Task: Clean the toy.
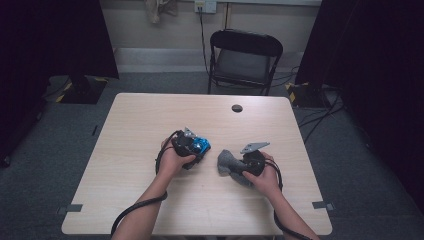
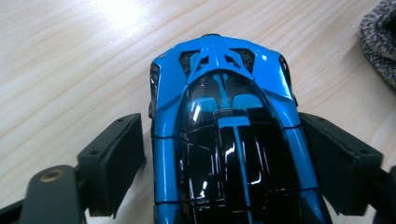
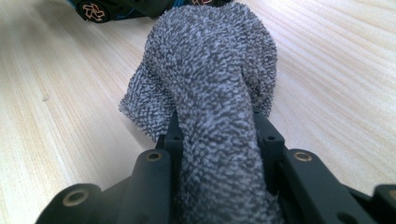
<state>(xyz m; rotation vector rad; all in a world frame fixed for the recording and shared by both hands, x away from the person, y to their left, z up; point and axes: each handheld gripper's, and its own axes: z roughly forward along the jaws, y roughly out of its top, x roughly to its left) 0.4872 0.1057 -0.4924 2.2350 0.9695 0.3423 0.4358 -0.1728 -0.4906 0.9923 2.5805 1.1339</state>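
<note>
A blue and black toy car (image 1: 201,145) stands on the wooden table (image 1: 140,125) left of centre. My left gripper (image 1: 196,149) points down over it. In the left gripper view the car (image 2: 224,140) lies between the spread jaws of the left gripper (image 2: 222,121); a sliver of table shows between the left pad (image 2: 116,163) and the car's side. To the right, my right gripper (image 1: 232,165) is shut on a grey terry cloth (image 1: 225,161). In the right gripper view the cloth (image 3: 215,84) bulges out past the right gripper (image 3: 217,126) and droops onto the table.
A black folding chair (image 1: 244,57) stands behind the table's far edge. A round cable hole (image 1: 237,108) sits near that edge. Dark curtains hang at both sides, and cables lie on the floor at the right (image 1: 320,115). The car's wheels (image 3: 93,9) lie just beyond the cloth.
</note>
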